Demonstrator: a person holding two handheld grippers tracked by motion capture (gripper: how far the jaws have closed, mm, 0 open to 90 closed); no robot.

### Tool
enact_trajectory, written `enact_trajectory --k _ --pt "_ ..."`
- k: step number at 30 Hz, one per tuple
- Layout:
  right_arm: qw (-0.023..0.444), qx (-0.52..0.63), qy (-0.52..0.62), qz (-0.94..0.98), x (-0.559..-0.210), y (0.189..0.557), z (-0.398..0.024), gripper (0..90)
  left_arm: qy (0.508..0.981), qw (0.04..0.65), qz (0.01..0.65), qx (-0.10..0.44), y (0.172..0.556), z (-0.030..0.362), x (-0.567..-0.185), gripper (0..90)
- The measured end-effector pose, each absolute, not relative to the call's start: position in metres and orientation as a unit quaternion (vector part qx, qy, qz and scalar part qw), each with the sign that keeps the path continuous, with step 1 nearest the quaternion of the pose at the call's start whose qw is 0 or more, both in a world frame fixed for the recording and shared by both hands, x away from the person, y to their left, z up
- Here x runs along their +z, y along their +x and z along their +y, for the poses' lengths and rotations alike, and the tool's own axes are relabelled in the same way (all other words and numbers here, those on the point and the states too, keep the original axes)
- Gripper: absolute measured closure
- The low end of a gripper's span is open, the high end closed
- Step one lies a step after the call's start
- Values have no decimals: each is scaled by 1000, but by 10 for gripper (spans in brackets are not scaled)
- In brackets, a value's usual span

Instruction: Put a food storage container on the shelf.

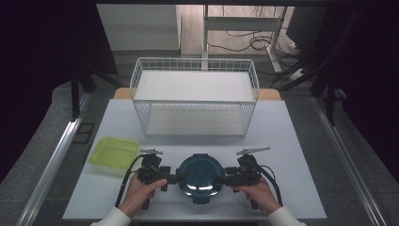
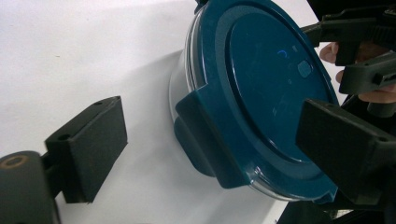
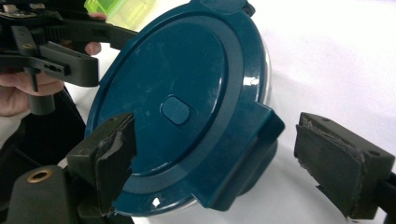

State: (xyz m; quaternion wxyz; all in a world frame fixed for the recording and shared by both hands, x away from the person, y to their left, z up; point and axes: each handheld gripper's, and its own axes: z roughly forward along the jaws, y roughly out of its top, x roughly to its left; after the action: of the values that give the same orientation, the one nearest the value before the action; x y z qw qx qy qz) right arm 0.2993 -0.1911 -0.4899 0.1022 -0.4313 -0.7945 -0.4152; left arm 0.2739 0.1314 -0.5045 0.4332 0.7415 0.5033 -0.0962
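— Nearest me, what do you see?

— Two hands at the near edge of the white table point(image 1: 291, 141), each holding black tongs. Between them sits a round container point(image 1: 199, 176), with a clear, glassy bowl and a smooth dark-teal plastic lid point(image 3: 177, 107) that has raised concentric rings, a small rounded button in the middle and squared latch flaps hanging over the rim.

— Left to right, please.

— Far left lies a shallow lime-green tray point(image 1: 114, 152), translucent plastic, square. Then my left gripper point(image 1: 173, 178): its jaws stand wide, matte black blocks, one out over bare table, the other over the lid's edge, with a latch flap point(image 2: 205, 135) between them. I cannot tell whether either one touches. Then the container, at the near middle of the table. Then my right gripper point(image 1: 224, 179), jaws also wide, worn rubber pads point(image 3: 116, 154) frayed at the edges, straddling the latch flap point(image 3: 247, 158) on that side.

— Beyond it?

— Farther back, a white wire rack point(image 1: 195, 96) with two flat shelves.
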Motion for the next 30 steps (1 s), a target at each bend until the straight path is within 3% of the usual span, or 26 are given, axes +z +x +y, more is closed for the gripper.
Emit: enact_trajectory --k 12,17,22,30 --pt "137 -410 -455 -779 -503 300 -185 177 741 428 503 -124 275 122 -512 157" --pt "155 -414 -464 -768 -506 299 -184 216 724 438 506 -167 273 121 -515 228" --pt "187 -413 -502 -736 -507 301 -191 289 715 436 520 -169 274 120 -515 262" --pt "189 -413 -521 -723 -505 299 -193 323 710 441 522 -168 271 121 -511 315"
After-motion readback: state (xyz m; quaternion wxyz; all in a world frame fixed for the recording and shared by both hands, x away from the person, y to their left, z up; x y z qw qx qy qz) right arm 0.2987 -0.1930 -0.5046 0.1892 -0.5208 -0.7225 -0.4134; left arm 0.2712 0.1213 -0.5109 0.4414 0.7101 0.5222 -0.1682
